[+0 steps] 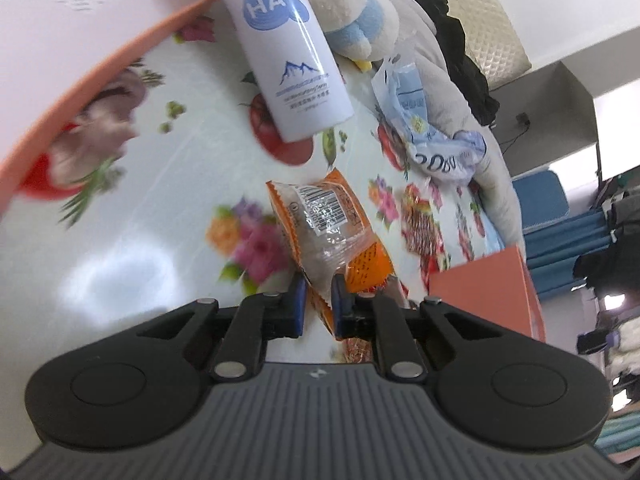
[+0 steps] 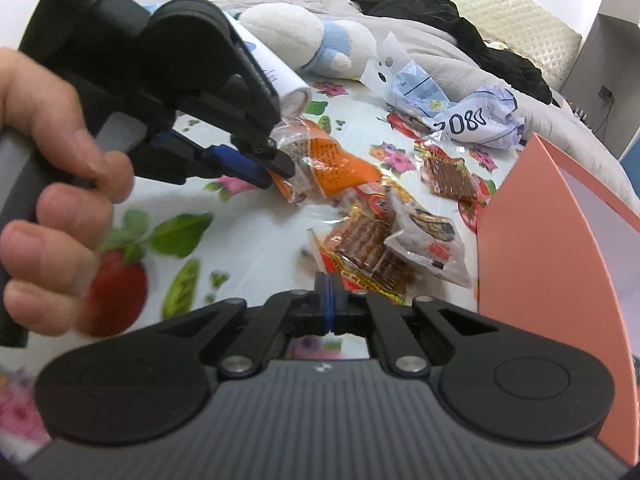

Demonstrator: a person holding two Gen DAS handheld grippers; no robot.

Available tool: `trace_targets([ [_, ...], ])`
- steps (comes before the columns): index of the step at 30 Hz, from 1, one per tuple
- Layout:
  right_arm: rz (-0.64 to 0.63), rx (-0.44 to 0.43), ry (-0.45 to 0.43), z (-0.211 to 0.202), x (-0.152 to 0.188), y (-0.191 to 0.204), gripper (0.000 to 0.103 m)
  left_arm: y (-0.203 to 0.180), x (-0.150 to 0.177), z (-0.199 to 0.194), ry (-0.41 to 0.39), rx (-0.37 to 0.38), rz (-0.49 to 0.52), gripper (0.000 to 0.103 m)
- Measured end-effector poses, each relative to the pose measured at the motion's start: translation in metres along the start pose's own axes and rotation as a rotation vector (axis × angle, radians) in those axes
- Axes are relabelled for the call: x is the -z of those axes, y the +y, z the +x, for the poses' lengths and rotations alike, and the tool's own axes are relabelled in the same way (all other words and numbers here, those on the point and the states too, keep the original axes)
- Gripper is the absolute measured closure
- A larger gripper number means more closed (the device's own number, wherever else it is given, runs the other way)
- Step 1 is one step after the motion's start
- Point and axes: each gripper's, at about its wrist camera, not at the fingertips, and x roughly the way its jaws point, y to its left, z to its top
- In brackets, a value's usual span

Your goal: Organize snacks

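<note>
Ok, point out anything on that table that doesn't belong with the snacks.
Three things stand out: a white bottle lying on its side, a plush toy just behind it, and crumpled wrappers at the far edge. The left gripper grips an orange snack packet; other snack packets lie loose.

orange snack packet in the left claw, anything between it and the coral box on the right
Nothing tall blocks it. The orange snack packet is pinched in the left claw. Between it and the coral box, other snack packets lie flat on the floral cloth, beside the box wall.
</note>
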Motion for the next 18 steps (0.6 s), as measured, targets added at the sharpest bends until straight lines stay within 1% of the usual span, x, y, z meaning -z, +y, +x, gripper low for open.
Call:
trace_targets([
  [4,0.020,-0.031,0.007,-0.026,0.014,0.007,0.101,0.009,0.020,-0.029,-0.004,-0.019,-0.015,0.088],
  [7,0.010,-0.047,0.002,-0.044,0.021,0.014,0.101,0.012,0.036,-0.051,-0.010,-0.049,-0.002,0.088],
  [10,-0.001,-0.063,-0.005,-0.061,0.027,0.019,0.101,0.014,0.050,-0.072,-0.015,-0.053,-0.006,0.088],
  [12,-0.004,-0.074,-0.007,-0.071,0.030,0.022,0.101,0.011,0.060,-0.085,-0.018,-0.061,0.011,0.088],
  [16,-0.004,-0.099,-0.012,-0.093,0.040,0.025,0.101,0.003,0.084,-0.113,-0.037,-0.092,0.085,0.088],
  [18,-0.002,-0.115,-0.011,-0.104,0.046,0.026,0.101,0.003,0.096,-0.127,-0.042,-0.098,0.101,0.088],
])
